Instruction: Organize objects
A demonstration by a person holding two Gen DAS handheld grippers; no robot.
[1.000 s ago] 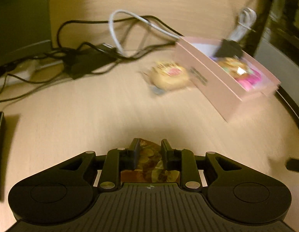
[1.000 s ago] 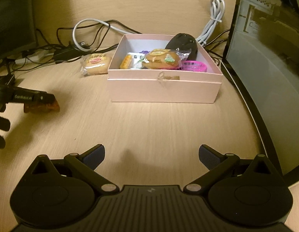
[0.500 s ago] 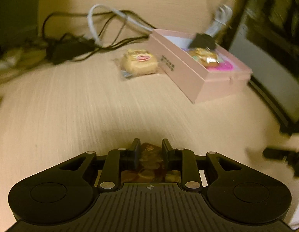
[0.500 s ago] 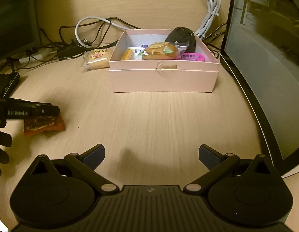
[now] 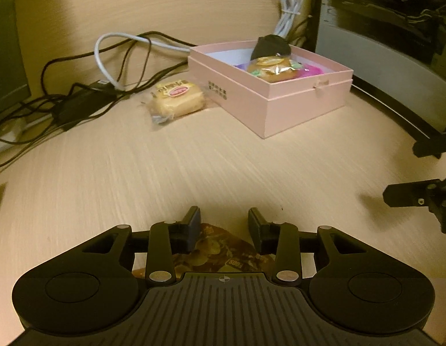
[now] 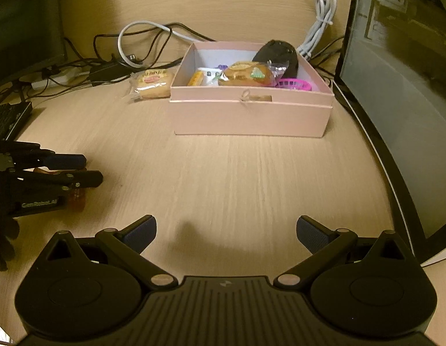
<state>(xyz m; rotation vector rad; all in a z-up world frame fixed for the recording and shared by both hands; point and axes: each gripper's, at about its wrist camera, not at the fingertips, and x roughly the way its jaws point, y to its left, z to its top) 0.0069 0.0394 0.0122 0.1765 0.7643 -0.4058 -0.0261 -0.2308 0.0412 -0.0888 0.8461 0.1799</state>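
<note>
With the left tongs [image 5: 224, 220] just spreading off the brown snack packet [image 5: 223, 252] on the worktop [image 5: 194, 167], they needed to lift clear without dragging it, while the right tongs [image 6: 226, 232] stood wide and empty.

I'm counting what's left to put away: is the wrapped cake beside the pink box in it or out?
Out. The wrapped cake lies on the desk, against the pink box's outer left wall.
</note>
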